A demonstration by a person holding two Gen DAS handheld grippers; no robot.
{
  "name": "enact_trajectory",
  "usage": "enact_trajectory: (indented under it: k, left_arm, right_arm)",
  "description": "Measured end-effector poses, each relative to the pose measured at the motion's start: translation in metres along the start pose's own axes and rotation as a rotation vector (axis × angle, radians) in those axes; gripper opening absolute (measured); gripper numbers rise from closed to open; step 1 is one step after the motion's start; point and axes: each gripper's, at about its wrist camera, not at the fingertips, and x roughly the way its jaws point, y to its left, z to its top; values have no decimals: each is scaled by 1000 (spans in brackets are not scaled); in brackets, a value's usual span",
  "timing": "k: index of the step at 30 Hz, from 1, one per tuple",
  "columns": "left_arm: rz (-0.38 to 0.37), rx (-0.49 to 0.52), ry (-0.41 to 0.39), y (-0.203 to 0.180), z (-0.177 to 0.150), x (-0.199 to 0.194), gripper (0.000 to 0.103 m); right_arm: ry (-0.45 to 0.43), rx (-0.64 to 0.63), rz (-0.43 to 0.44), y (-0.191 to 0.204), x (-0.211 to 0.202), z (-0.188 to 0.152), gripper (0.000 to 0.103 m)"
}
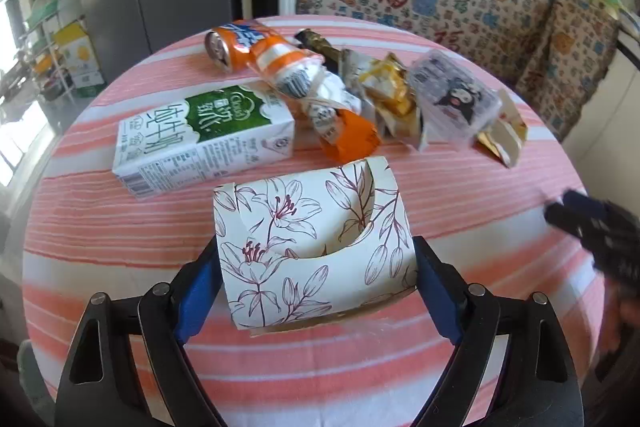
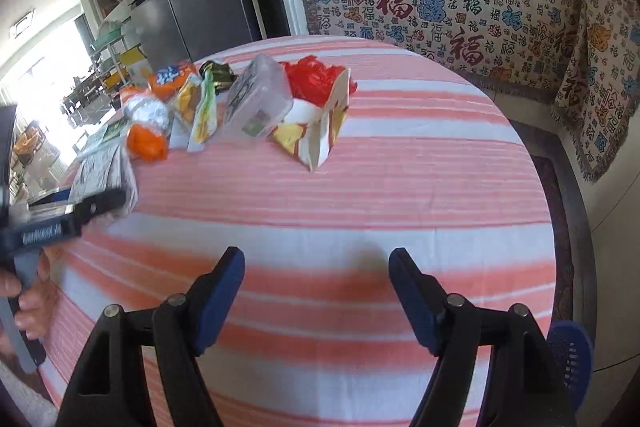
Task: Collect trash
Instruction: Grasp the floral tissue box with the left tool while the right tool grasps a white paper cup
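Left gripper [image 1: 318, 283] clamped on floral tissue box [image 1: 312, 247], wide side spanning the jaws. Right gripper [image 2: 316, 291] spread and empty over striped tablecloth [image 2: 400, 187]. Trash pile [image 2: 224, 103] well ahead, up-left; red-filled paper bag [image 2: 320, 115] nearest right.

Pink-and-white striped tablecloth [image 1: 120, 247], lily-print box [image 1: 312, 247]

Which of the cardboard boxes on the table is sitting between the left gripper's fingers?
The floral-print box, white with purple lily drawings, sits between the left gripper fingers. The green-and-white milk carton lies on its side farther back, beside the trash pile.
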Motion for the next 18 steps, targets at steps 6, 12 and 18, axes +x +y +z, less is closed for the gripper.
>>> enact_trajectory:
  k: [6,12,18]
  left_arm:
    - [-108,144,12,-21,-23,-25,89]
    - [-143,128,21,-14,-30,-20,91]
    - [-164,85,11,-10,-26,-25,97]
  right_arm:
    - [-15,71,58,-12,32,46,54]
    - [-8,135,99,-24,67,65,31]
    - [-22,92,75,-20,44,55,12]
